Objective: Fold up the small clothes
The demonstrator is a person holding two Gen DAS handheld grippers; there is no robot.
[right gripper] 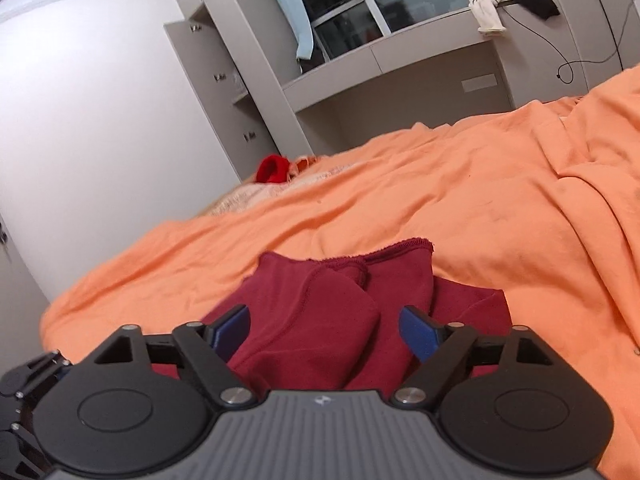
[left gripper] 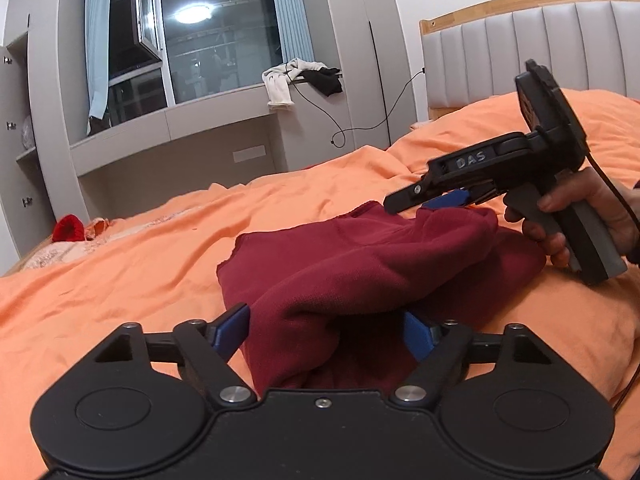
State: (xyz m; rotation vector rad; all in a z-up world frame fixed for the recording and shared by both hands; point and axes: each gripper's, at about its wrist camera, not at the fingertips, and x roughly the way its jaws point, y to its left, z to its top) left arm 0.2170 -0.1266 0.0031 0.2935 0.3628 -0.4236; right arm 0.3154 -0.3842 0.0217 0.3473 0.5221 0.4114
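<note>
Student: Garment position first. Where does the dark red garment (left gripper: 360, 264) lie?

Instructor: It lies bunched on the orange bedcover (left gripper: 120, 280), partly folded, with one layer doubled over another and a raw hem (right gripper: 352, 258) showing at the far side.

Student: How do the two grippers stand?

Instructor: The left gripper (left gripper: 326, 330) has its blue pads spread wide, one at either side of the near bulge of cloth, not pressing it. The right gripper (right gripper: 324, 330) is likewise spread, with cloth below and between its pads but no pinch visible. In the left wrist view it hovers at the garment's far right edge, carried by a hand (left gripper: 576, 216)

Student: What would make this step go well?

Instructor: Probably, each gripper should take a single edge rather than the whole bulge, both should close before either lifts, and the cloth should be drawn taut and level so that the fold lands square, without dragging the bedcover up with it
</note>
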